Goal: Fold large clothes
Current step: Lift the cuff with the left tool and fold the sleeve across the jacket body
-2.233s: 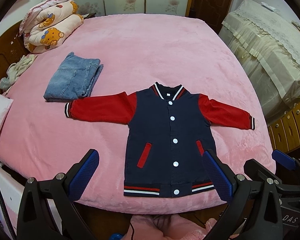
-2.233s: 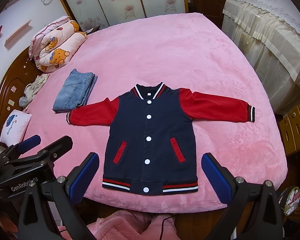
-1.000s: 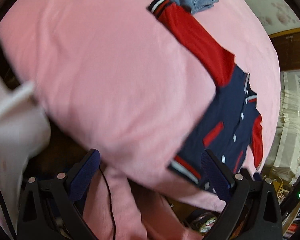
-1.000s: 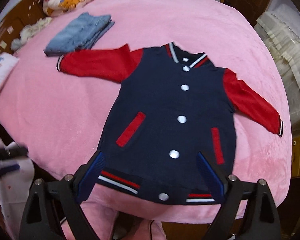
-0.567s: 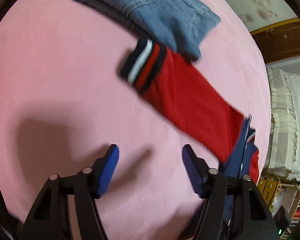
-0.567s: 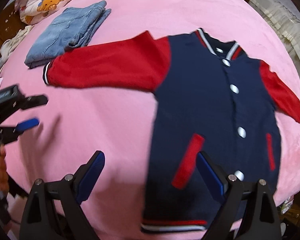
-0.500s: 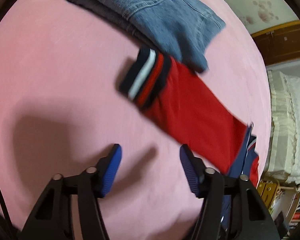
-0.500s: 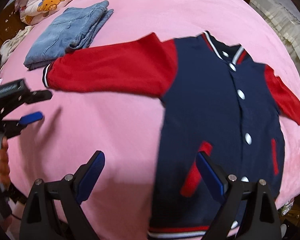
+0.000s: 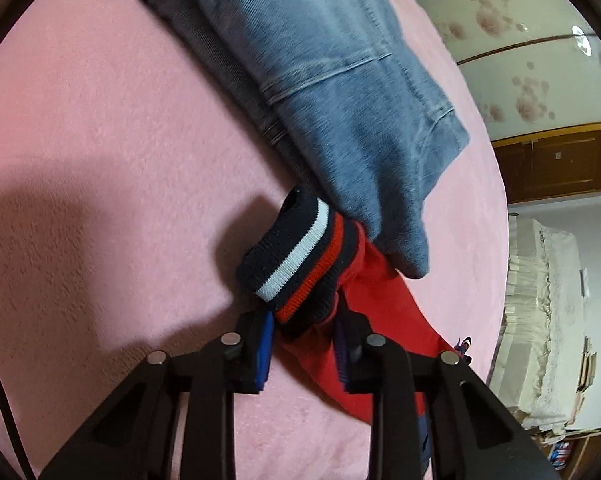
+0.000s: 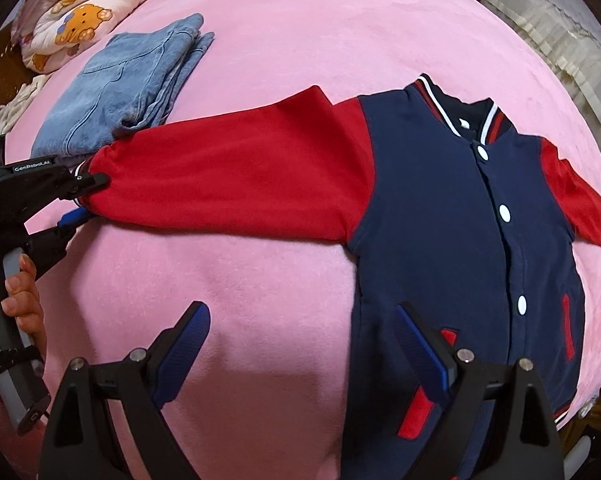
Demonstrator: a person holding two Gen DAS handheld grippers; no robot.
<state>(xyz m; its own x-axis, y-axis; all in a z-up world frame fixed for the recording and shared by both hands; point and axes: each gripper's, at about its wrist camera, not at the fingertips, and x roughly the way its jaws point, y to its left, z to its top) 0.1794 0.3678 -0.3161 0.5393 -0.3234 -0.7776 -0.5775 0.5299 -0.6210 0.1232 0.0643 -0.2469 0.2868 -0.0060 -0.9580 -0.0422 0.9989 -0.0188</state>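
Observation:
A navy jacket (image 10: 440,220) with red sleeves lies flat, front up and buttoned, on the pink bed (image 10: 340,20). Its left-hand sleeve (image 10: 228,184) stretches out toward folded jeans. The striped cuff (image 9: 300,264) is bunched up between the blue pads of my left gripper (image 9: 302,336), whose jaws are closing and pinch the cuff and red fabric. From the right wrist view, the left gripper (image 10: 82,196) straddles the sleeve end. My right gripper (image 10: 300,312) hovers open over the jacket's lower left edge, with nothing between its fingers.
Folded blue jeans (image 9: 332,92) lie right behind the cuff, and their corner overlaps the sleeve. A rolled bear-print quilt (image 10: 80,12) sits at the far left corner. A person's hand (image 10: 20,296) holds the left gripper's handle. Lace-covered furniture (image 9: 540,320) stands beyond the bed.
My left gripper swung to the sleeve's end, dropped onto the cuff and narrowed around it, so the cuff now bunches up. My right gripper shifted left over the jacket's side and stayed open.

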